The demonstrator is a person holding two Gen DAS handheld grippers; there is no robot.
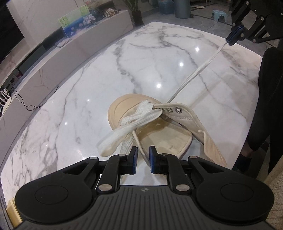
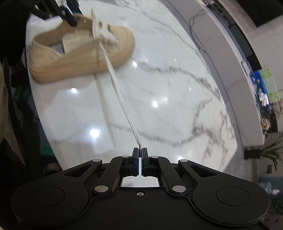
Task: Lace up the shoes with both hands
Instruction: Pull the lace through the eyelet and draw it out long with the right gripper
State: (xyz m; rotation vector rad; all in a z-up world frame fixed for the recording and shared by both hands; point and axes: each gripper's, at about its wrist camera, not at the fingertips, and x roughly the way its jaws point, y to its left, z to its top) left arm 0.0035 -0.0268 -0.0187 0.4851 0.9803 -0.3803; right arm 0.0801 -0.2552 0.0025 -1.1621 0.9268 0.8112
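A beige shoe (image 1: 123, 109) lies on the marble table (image 1: 88, 88) with its toe pointing away, loosely laced with a white lace (image 1: 194, 70). My left gripper (image 1: 143, 152) is down at the shoe's opening, its blue pads closed on the edge of the eyelet flap (image 1: 141, 145). The lace runs taut from an eyelet up to my right gripper (image 1: 232, 41) at the far right. In the right wrist view, that gripper (image 2: 140, 150) is shut on the lace's tip. The lace (image 2: 116, 85) stretches back to the shoe (image 2: 79, 53), where the left gripper (image 2: 70, 17) holds the upper.
A person's dark-clad leg (image 1: 265, 106) stands at the table's right edge. A long low cabinet (image 1: 53, 53) with a picture and a trailing cable runs along the left. A potted plant (image 1: 136, 14) and a small stool (image 1: 218, 15) stand beyond the table.
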